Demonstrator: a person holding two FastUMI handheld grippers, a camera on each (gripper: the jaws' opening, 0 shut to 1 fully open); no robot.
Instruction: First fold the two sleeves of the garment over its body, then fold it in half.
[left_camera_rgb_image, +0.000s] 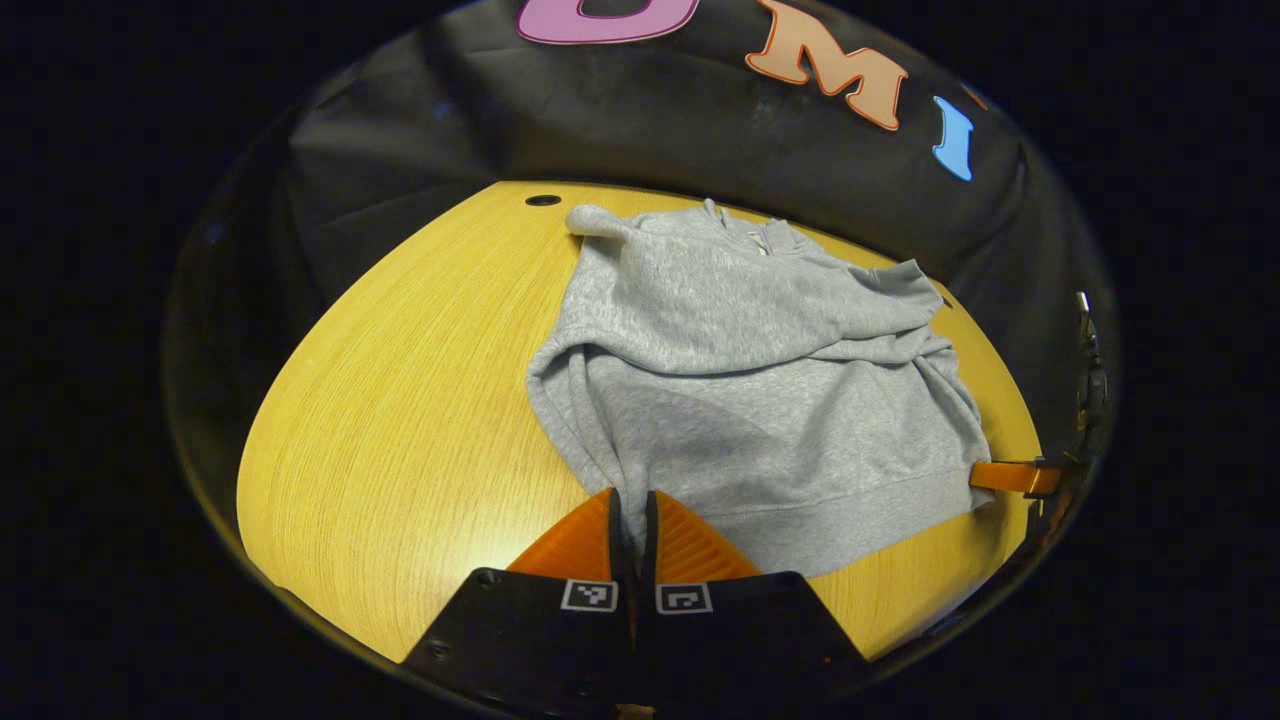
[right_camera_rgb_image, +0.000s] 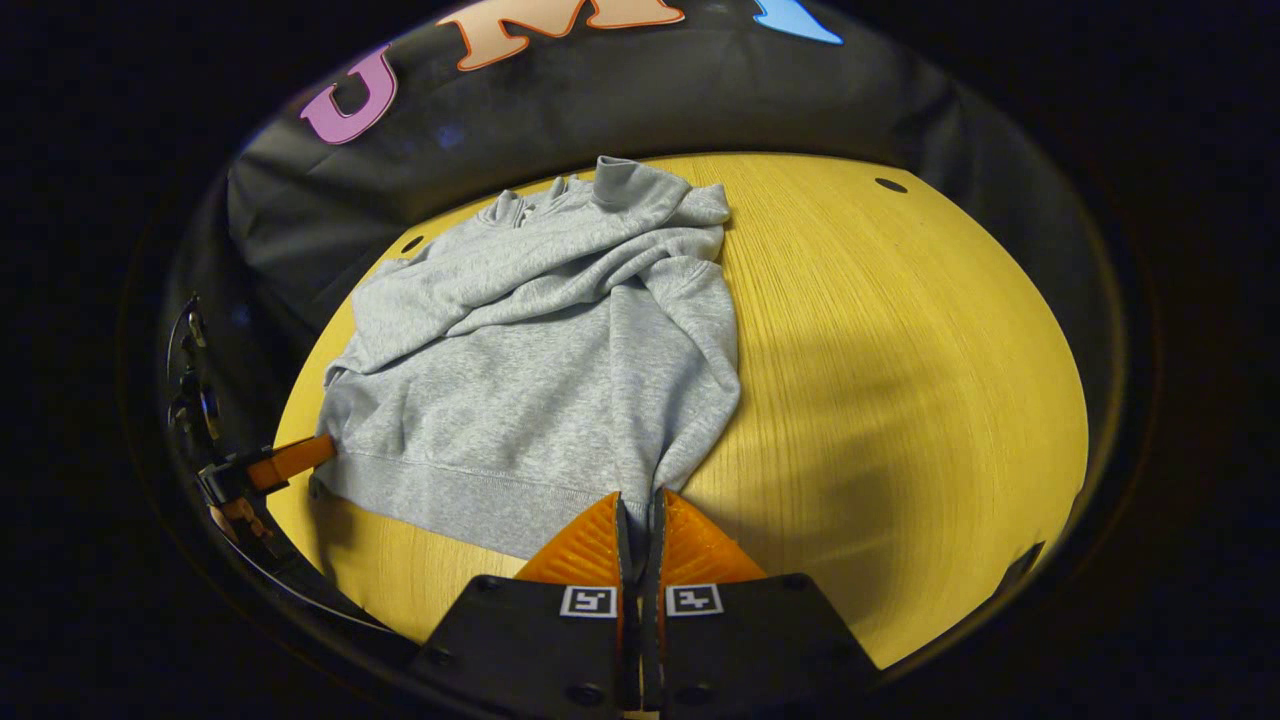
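A grey sweatshirt (left_camera_rgb_image: 740, 400) lies flat on the yellow wooden table (left_camera_rgb_image: 400, 420), collar at the far side, hem toward me. Both sleeves lie crossed over its chest. My left gripper (left_camera_rgb_image: 632, 505) is shut, its fingers pinching the hem's near left corner. In the right gripper view the sweatshirt (right_camera_rgb_image: 540, 380) lies left of centre, and my right gripper (right_camera_rgb_image: 640, 505) is shut on the hem's right corner. Each view also shows the other gripper: the right gripper (left_camera_rgb_image: 1010, 477) at the hem's far corner, and the left gripper (right_camera_rgb_image: 290, 455) at the hem's left end.
The round table (right_camera_rgb_image: 900, 380) has bare wood to the right of the garment and, in the left gripper view, to its left. A small dark hole (left_camera_rgb_image: 543, 200) sits near the far rim. The black cloth wall stands close behind the table.
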